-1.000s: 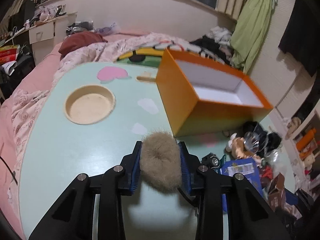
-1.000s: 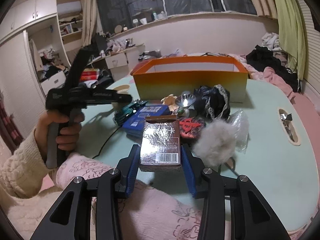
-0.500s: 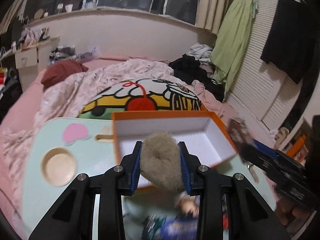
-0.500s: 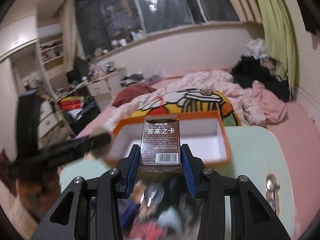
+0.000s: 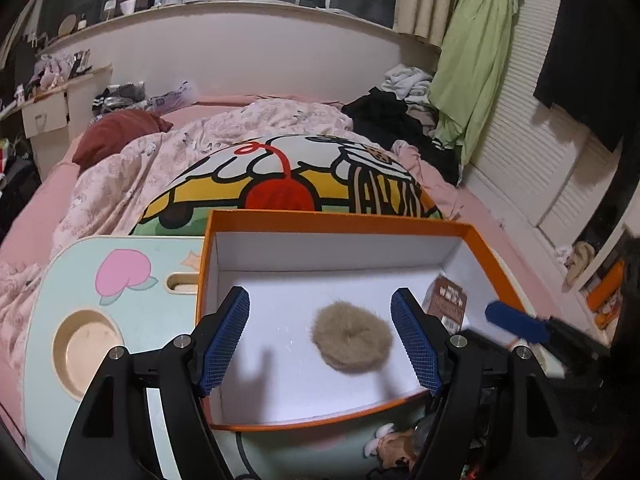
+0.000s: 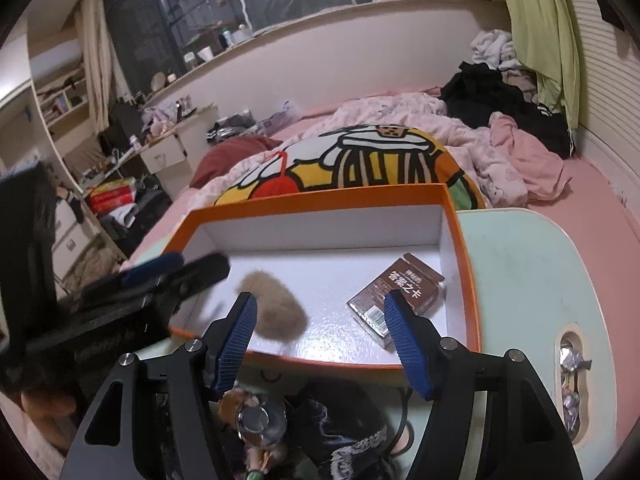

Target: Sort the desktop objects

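Mint table [image 5: 132, 240] set against pink bed [image 6: 592, 200]. Both left gripper [image 5: 320, 336] and right gripper [image 6: 320, 332] opening, nothing pinched. Fur pompom [image 5: 351, 338] and brown card box [image 6: 396, 294] inside orange box [image 5: 340, 218].

The box [image 5: 332, 220] stands at the far edge of my bench [image 5: 132, 264], with the bed [image 5: 48, 208] behind it. In the box, the fluffy ball [image 5: 351, 334] lies left of the card pack [image 5: 446, 302]. The round hollow [image 5: 88, 354] is at the bench's left edge.
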Available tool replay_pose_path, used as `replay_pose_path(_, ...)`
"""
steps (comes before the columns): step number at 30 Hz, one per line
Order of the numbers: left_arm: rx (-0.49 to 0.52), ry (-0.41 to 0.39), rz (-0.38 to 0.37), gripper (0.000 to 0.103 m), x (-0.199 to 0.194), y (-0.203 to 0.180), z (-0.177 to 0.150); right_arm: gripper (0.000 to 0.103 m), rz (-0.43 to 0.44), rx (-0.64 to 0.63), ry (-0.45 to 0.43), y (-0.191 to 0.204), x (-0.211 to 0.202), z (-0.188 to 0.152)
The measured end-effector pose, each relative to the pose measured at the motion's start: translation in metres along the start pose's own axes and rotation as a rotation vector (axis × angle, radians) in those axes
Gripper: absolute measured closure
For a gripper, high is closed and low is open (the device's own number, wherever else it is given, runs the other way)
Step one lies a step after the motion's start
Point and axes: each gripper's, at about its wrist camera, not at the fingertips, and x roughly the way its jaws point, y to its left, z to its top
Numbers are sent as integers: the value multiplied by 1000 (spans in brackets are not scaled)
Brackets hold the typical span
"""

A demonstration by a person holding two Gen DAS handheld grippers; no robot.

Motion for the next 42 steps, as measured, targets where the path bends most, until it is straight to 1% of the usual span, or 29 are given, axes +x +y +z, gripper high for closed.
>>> replay_pose_path(1,-11,-3,-15,30,-2,2,1,35,-5,-14,2,4,-1,-2)
replay_pose_path(3,-19,-49,-39,29,-17,4,1,35,-13,-18,2,5,-3,-1)
replay_pose_path(4,-11,-80,-39,29,-29,4,0,35,-8,-10,-27,4,-12,0)
replay_pose_path(5,-2,-108,-36,29,-44,3,-2,35,2,2,-82,3,-26,0)
replay_pose_path(6,3,-118,-39,29,-54,2,-5,32,10,11,-129,2,-40,-2)
replay_pose_path(7,3,-111,-50,24,-69,2,-12,29,15,19,-171,2,-56,-4)
replay_pose_path(8,3,-97,-59,20,-76,2,-17,19,16,24,-199,2,-73,-9)
replay_pose_path(9,8,-81,-72,20,-84,2,-26,14,16,21,-209,2,-84,-15)
replay_pose_path(10,26,-61,-84,20,-91,1,-39,14,16,11,-209,3,-95,-23)
replay_pose_path(11,58,-37,-77,20,-96,-2,-56,14,17,-7,-192,5,-103,-34)
replay_pose_path(13,86,-4,-26,20,-100,-2,-86,14,15,-43,-144,9,-109,-59)
replay_pose_path(15,86,53,25,20,-92,-1,-116,14,-25,-74,-77,11,-105,-92)
replay_pose_path(16,82,83,30,20,-86,-1,-124,14,-51,-76,-56,11,-103,-105)
replay_pose_path(17,55,119,38,19,-78,2,-133,14,-83,-74,-29,9,-98,-121)
replay_pose_path(18,34,130,40,19,-73,3,-138,14,-100,-70,-13,7,-97,-131)
replay_pose_path(19,49,101,64,18,-75,1,-141,14,-118,-62,-2,6,-95,-139)
replay_pose_path(20,77,107,104,16,-72,-5,-144,14,-143,-64,14,4,-91,-145)
replay_pose_path(21,116,111,133,15,-69,-11,-146,10,-159,-69,48,2,-84,-147)
replay_pose_path(22,169,128,164,9,-64,-20,-149,7,-176,-94,62,2,-78,-148)
replay_pose_path(23,213,139,163,2,-60,-27,-152,4,-187,-109,80,2,-73,-147)
replay_pose_path(24,226,146,146,0,-59,-30,-154,3,-193,-111,80,1,-72,-147)
replay_pose_path(26,217,144,148,0,-58,-28,-153,3,-203,-118,76,0,-71,-149)
replay_pose_path(30,214,141,151,0,-59,-27,-154,1,-196,-125,75,-3,-70,-151)
replay_pose_path(35,218,136,148,0,-60,-30,-153,0,-182,-126,69,-1,-70,-150)
replay_pose_path(41,218,134,146,0,-61,-29,-153,0,-169,-113,49,-2,-73,-151)
replay_pose_path(42,218,134,146,0,-61,-29,-153,3,-150,-107,34,-3,-75,-152)
